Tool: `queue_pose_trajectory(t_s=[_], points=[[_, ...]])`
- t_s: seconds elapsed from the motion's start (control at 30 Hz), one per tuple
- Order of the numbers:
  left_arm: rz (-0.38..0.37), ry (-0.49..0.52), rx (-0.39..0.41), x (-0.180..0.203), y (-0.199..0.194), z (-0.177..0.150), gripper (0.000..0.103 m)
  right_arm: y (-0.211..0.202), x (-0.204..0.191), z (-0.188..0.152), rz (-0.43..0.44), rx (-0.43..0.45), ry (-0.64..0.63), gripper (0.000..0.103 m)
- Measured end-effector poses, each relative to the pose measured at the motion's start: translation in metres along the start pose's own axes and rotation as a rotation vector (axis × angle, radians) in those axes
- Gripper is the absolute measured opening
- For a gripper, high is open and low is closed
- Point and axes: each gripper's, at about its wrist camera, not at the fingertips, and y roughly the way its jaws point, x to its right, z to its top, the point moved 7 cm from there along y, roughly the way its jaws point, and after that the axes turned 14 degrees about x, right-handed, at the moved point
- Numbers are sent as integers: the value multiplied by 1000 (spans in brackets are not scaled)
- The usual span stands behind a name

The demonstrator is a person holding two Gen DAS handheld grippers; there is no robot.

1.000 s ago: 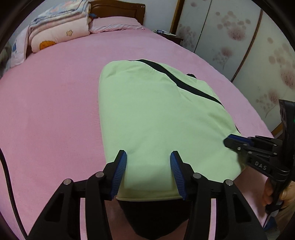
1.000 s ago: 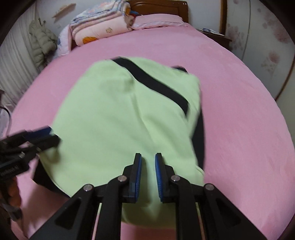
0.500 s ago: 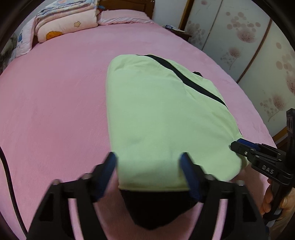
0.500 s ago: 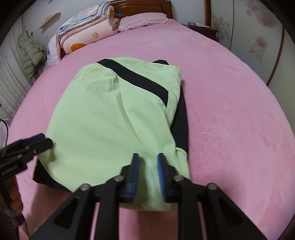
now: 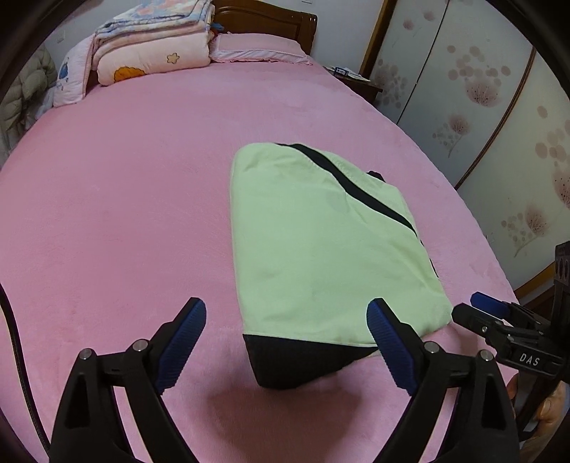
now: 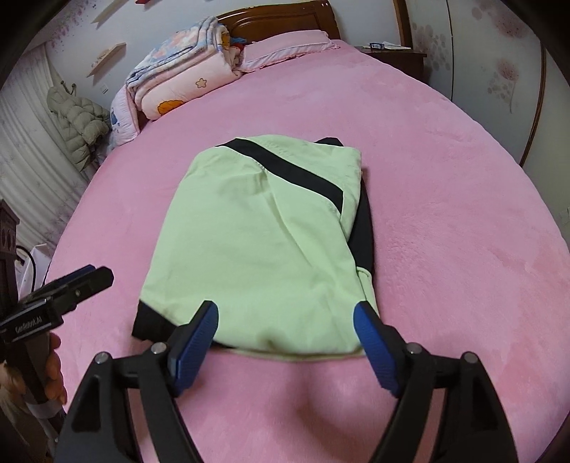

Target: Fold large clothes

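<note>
The left gripper (image 5: 286, 322) is standing wide open above the near edge of the garment (image 5: 320, 245), its jaws just opening, gripping nothing. The garment is lying folded compactly on the pink bed (image 5: 124, 213); the folding is looking almost finished. The right gripper (image 6: 285, 326) is likewise just opening, empty. Lower layers are staying hidden.

Matt green cloth garment (image 5: 320, 249), fuzzy pink plush bedspread (image 5: 124, 213), glossy wooden headboard (image 5: 270, 17)
</note>
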Motion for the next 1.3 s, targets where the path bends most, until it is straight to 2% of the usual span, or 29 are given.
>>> queue_pose_trajectory(t_s=[0.03,0.2,0.33,0.47,0.53,0.57,0.63,0.73,0.93,1.03,1.17,1.3], points=[[10,2,-4,1,0,1,96,-2,0,1,2,1,-3,79],[-24,15,3,7,-9,8,96,-14,5,11,-16,28,-35,79],[-78,5,-54,9,6,5,96,-3,16,16,-33,16,-41,79],[-131,-106,-134,-6,32,-4,96,21,29,19,-20,-10,-19,80],[-145,-154,-177,-17,50,-8,97,36,36,21,-15,-19,-11,86],[-160,-168,-198,-19,57,-10,102,42,39,23,-11,-26,-7,87],[-186,-201,-251,-27,72,-15,103,56,44,26,5,-38,10,88],[-204,-215,-263,-34,89,-16,103,74,49,29,50,-55,46,88],[-309,-308,-315,-35,122,-23,103,110,57,31,122,-94,122,88],[-361,-328,-343,-33,134,-28,103,129,57,26,178,-154,166,88],[-390,-338,-381,-33,147,-40,103,145,55,20,269,-192,214,89],[-410,-351,-383,-32,152,-43,103,153,51,16,326,-192,191,89]])
